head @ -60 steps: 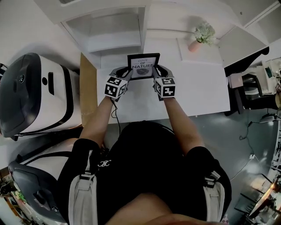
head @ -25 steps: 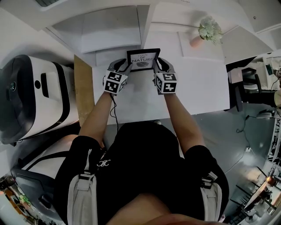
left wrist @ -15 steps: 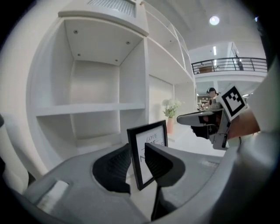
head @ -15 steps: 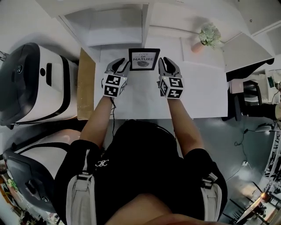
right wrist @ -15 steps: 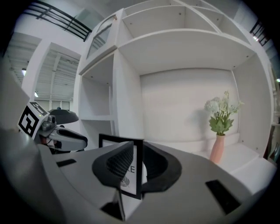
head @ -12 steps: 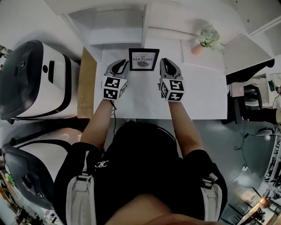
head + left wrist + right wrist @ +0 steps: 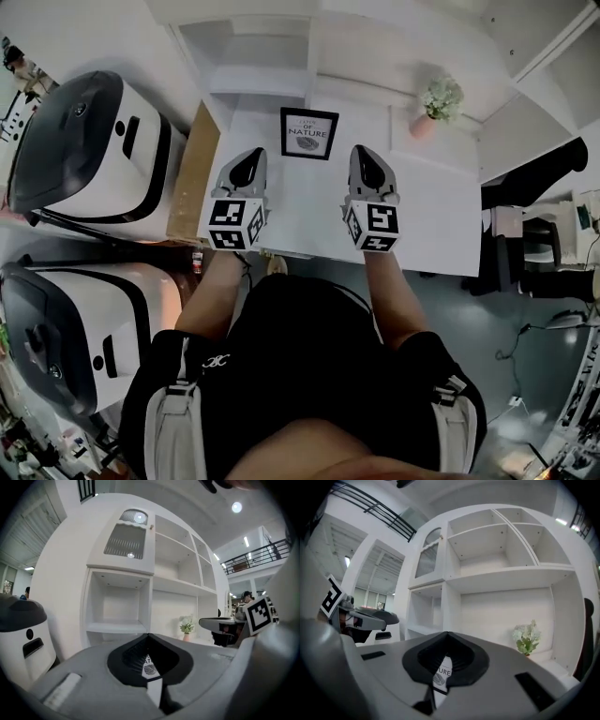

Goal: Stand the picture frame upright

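The picture frame (image 7: pixel 309 134) stands upright on the white table (image 7: pixel 309 211), in the upper centre of the head view. Its printed face is turned toward the person and its lower edge runs from left to right across the picture. By my judgement the task is already done, because the frame rests on its own and nothing touches it.

The left gripper (image 7: pixel 249 157) has its jaws fully together with nothing between them. They have just been closing, and they closed on air. The right gripper (image 7: pixel 364 155) is the same: its jaws have also just been closing, the tips now meet, and it carries nothing. In the left gripper view the tips of the left gripper (image 7: pixel 149 635) touch, and a strip of the frame (image 7: pixel 150 668) shows far behind through the small hollow under them. The right gripper view shows the same strip of the frame (image 7: pixel 440 676) below the joined tips of the right gripper (image 7: pixel 446 634).

The frame lies ahead of both grippers, toward the top of the head view and between their two lines, clearly apart from each. Neither hand is noticeably nearer. A small potted plant (image 7: pixel 437 97) stands at the upper right, well apart from the frame
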### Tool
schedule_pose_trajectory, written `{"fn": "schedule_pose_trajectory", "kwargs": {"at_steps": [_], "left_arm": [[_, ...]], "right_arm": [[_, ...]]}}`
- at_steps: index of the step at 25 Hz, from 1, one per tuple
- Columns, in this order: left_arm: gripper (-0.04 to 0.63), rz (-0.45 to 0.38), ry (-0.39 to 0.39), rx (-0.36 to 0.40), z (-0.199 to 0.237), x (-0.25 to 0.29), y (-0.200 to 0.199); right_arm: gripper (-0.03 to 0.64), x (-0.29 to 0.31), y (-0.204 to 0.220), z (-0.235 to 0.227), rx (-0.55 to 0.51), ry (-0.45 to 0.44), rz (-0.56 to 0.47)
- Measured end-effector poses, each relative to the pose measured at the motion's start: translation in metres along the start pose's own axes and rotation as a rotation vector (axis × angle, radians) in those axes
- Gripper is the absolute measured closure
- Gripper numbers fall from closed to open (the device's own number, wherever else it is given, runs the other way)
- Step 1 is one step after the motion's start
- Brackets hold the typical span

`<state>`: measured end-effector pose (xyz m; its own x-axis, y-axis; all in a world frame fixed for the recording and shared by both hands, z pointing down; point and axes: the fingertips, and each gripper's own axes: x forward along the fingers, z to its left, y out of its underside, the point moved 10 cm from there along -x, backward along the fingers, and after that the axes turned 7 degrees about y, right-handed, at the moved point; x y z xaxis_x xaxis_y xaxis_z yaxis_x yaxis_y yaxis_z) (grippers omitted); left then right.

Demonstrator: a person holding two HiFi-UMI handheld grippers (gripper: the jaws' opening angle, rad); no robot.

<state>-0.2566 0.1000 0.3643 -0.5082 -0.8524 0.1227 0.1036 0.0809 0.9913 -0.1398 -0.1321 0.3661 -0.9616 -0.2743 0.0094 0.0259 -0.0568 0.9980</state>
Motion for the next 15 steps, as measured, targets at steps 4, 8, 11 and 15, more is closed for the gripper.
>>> {"fn": "schedule_pose_trajectory", "kwargs": {"at_steps": [4,8,11,15], "left_arm": [[0.578,-0.001,-0.034,0.007,-0.019,-0.026,-0.003],[0.578,-0.002,-0.028,0.013,-0.030,-0.033,-0.004],[0.578,0.010,-0.024,0.019,-0.034,-0.031,-0.003],[0.578,0.012,-0.025,0.029,-0.036,-0.030,-0.006]], "right_arm": [[0.615,-0.028,-0.009,0.002,-0.031,-0.023,-0.033],[0.617,-0.037,-0.008,0.000,-0.001,-0.042,-0.023],[0.617,-0.039,-0.004,-0.001,-0.009,-0.044,-0.011],[0.617,-0.041,-0.004,-0.001,-0.022,-0.041,-0.014]]}}
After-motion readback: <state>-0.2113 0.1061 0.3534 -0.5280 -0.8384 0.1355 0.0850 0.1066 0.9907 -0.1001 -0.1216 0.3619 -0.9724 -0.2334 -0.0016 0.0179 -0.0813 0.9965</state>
